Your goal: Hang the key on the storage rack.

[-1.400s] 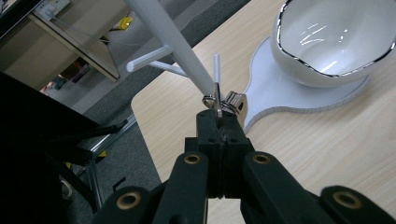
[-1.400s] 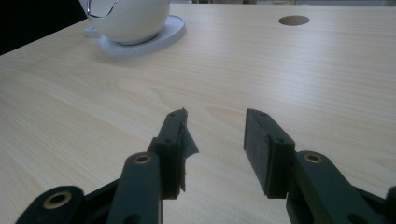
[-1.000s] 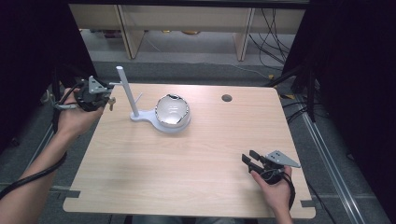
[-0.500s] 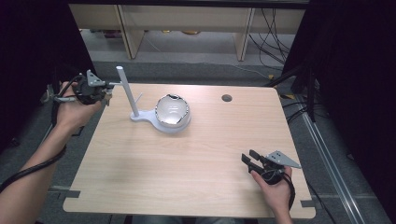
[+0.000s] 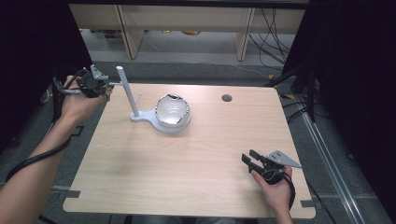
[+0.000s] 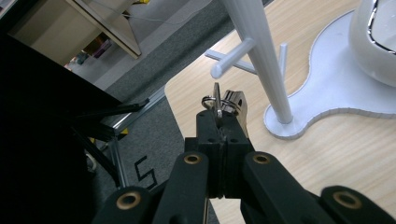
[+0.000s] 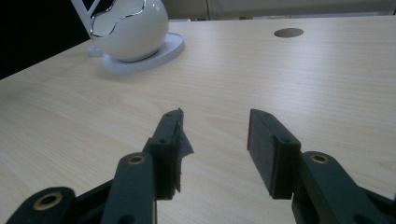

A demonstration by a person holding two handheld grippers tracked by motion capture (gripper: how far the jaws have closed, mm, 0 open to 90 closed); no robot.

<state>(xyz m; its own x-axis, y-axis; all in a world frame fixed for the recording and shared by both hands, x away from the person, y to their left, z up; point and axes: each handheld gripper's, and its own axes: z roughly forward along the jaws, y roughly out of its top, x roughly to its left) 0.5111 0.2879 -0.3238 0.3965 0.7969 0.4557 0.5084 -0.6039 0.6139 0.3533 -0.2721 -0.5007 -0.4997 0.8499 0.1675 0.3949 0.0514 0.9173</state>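
My left gripper (image 5: 105,87) hovers at the table's far left corner, shut on a small metal key with a ring (image 6: 218,103). The key's tip is just short of a side peg (image 6: 232,57) of the white stand's pole (image 5: 128,91). The stand's flat base (image 6: 327,88) carries a white egg-shaped bowl (image 5: 172,112) with a shiny rim. My right gripper (image 5: 252,160) rests low at the front right of the table, open, with nothing between its jaws (image 7: 215,135). The bowl (image 7: 130,32) lies far ahead of it.
The wooden table (image 5: 201,163) has a round cable hole (image 5: 227,98) at the back right. Beyond the left corner are grey floor and a metal frame rail (image 6: 130,116). Shelving legs and cables stand behind the table.
My left gripper has moved slightly farther back and toward the stand's peg, still holding the key. The right gripper has stayed put.
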